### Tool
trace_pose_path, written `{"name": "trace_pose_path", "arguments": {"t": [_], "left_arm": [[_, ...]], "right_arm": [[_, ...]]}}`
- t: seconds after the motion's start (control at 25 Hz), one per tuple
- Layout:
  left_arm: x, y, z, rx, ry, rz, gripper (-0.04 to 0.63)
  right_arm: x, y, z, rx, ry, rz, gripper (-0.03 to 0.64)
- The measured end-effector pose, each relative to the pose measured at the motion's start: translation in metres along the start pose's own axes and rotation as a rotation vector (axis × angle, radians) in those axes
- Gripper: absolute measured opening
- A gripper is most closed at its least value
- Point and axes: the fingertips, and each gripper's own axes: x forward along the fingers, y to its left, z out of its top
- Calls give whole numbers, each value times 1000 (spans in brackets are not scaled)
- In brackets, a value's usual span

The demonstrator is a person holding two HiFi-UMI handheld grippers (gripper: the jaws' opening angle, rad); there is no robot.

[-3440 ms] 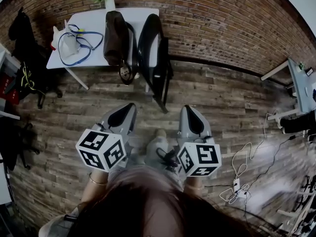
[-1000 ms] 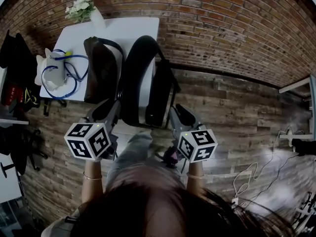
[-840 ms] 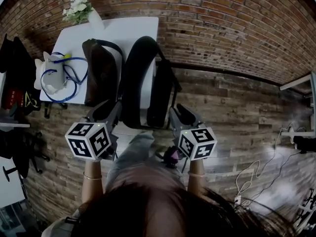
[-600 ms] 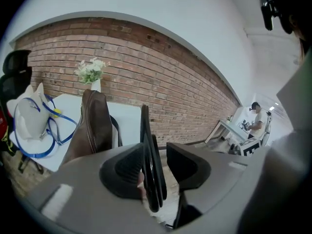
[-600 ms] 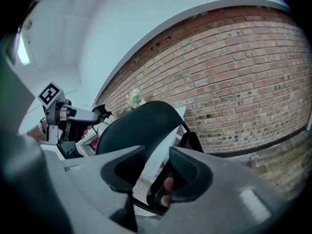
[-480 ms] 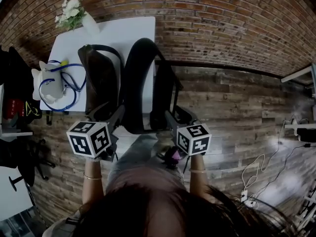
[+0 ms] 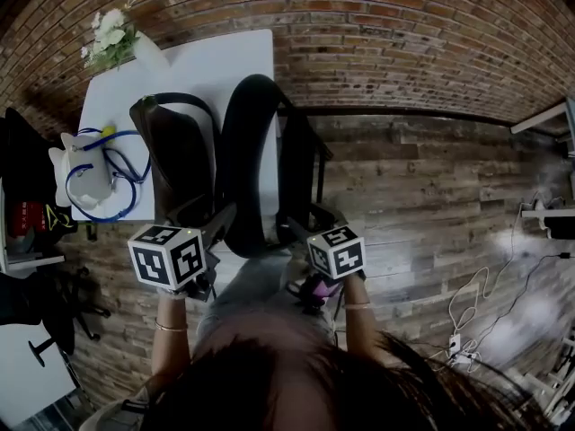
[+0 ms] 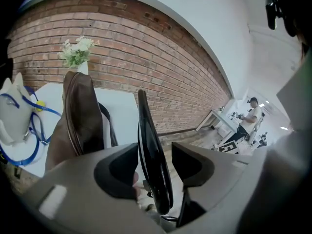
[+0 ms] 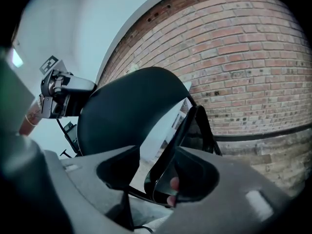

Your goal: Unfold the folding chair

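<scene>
Folding chair (image 7: 247, 151) near brick wall (image 7: 404, 34) and table (image 7: 216, 61), straddled by just-opened left tool (image 8: 153, 162) and right tool (image 9: 158, 177).

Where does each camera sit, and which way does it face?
Head view: on the person's head, facing steeply down at the black folding chair; hair, forearms, left gripper and right gripper show.
Left gripper view: on that gripper, facing the chair's edge between its jaws, just opening.
Right gripper view: likewise, the chair's frame between its just-opening jaws.
All share the chair and red brick wall.
</scene>
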Motion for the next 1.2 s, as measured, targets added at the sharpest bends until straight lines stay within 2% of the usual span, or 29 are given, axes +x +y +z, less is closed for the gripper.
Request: {"name": "trace_pose_path", "arguments": {"t": [0.24,0.52,1.08,1.2], "left_arm": [[14,0,-1,9,44,-30,215],[30,-1,-5,25,97,-58,215],[50,-1,-7,37,158,-84,215],[52,-3,-6,42,151,-79,174]], "right_arm": [[27,0,-22,-33,79,19,232],[48,-3,-43,5,159,28,250],[81,3,-65,13,244,58,262],[87,4,-67,46,245,63,262]]}}
